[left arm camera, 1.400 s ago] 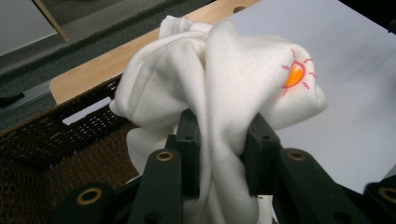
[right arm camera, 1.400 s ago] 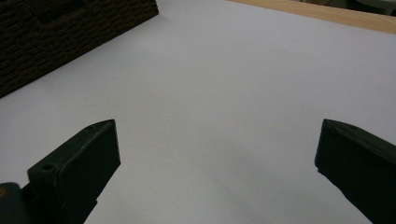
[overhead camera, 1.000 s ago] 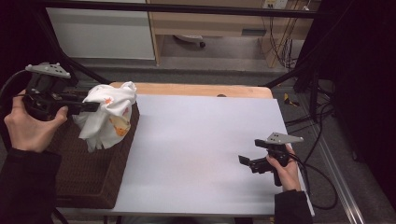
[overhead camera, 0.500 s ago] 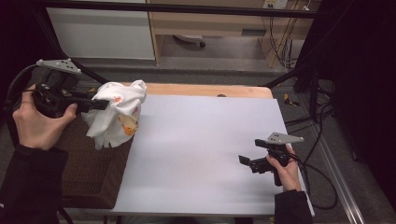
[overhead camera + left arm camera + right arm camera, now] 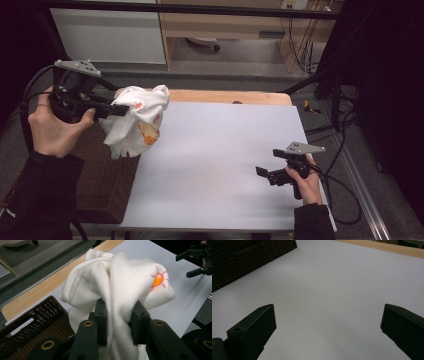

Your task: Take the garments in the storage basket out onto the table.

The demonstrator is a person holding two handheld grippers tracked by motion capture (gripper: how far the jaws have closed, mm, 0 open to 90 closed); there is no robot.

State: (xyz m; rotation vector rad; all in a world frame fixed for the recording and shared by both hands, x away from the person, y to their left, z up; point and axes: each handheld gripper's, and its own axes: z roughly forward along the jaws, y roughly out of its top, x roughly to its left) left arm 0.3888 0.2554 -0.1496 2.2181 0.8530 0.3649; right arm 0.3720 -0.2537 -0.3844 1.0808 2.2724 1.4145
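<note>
The room is dim, with a pale cabinet front (image 5: 107,35) and a wooden shelf unit (image 5: 225,22) beyond the far edge, and loose cables (image 5: 345,130) on the grey floor at the right. The bench (image 5: 220,165) is a pale wooden top covered by a wide matt white sheet, with a strip of bare wood showing along its far side.

At the near left stands a dark brown woven wicker basket (image 5: 102,185), just beside the white sheet's left edge, probably the place where the cloth belongs or came from.

Above the basket's far right corner hangs a soft white fleece garment with an orange sun print (image 5: 137,122), bunched and drooping, clear of the bench. The left gripper (image 5: 117,322) has its fingers (image 5: 101,320) clamped on a gathered fold of it. Pinching a thick fold looks like a way to carry the whole piece in one grasp, towards the open sheet where it could be laid out.

The right gripper (image 5: 270,175) rests low over the near right of the sheet, well apart from the garment. Its fingers (image 5: 253,327) are spread wide on nothing, apparently waiting to take a free edge.
</note>
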